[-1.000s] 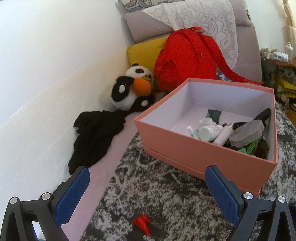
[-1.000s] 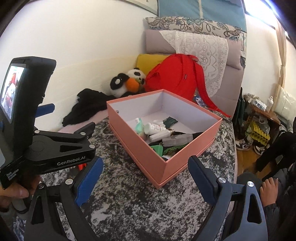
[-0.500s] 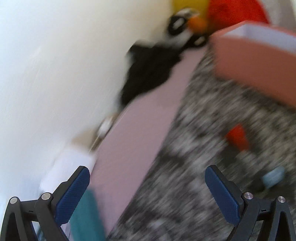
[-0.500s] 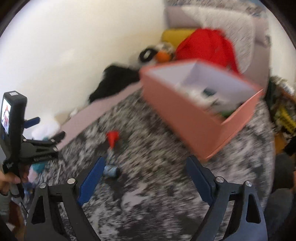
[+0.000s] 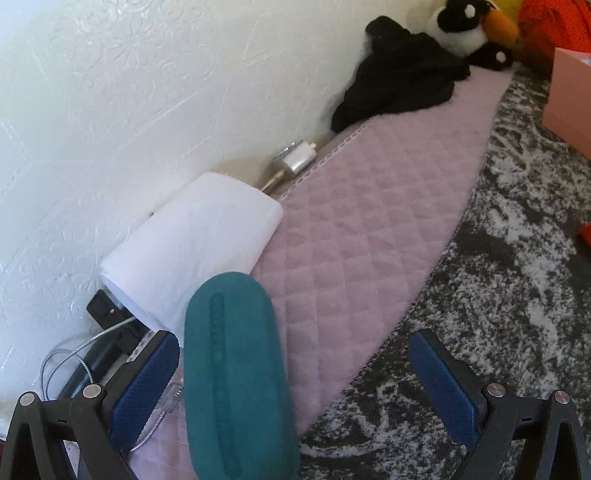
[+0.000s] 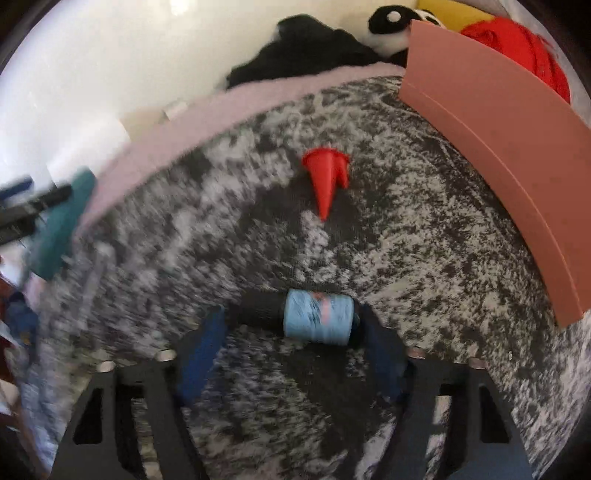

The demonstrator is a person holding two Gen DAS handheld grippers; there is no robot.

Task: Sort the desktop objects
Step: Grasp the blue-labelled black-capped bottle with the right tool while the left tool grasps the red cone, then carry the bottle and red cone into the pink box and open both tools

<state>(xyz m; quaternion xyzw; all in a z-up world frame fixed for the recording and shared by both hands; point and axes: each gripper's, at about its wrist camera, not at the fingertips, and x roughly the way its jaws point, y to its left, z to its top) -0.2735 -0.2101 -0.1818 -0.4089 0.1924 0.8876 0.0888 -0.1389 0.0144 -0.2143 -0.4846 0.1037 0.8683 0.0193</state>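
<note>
Between the blue pads of the right gripper point(image 6: 291, 338), a spool point(image 6: 303, 319) lies on its side on the mottled grey blanket point(image 6: 424, 258); it is black at one end and wound with light blue thread at the other. The jaws stand on either side of the spool's ends, close to it, but blur hides whether the pads touch it, so the grip cannot be confirmed. Beyond the spool, a red cone point(image 6: 327, 179) lies on the same blanket, tip pointing toward the gripper. To the right, the pink box point(image 6: 498, 155) rests on the blanket, its outer wall facing the camera. The left gripper point(image 5: 295, 391) has its jaws spread wide and holds nothing. A teal oblong object point(image 5: 236, 376) lies between its pads, nearer the left pad, on a quilted pink cover point(image 5: 369, 221). A white roll point(image 5: 192, 243) lies just behind the teal object, against the wall. Farther along the wall lie black clothing point(image 5: 399, 77) and a panda toy point(image 5: 465, 33).
</note>
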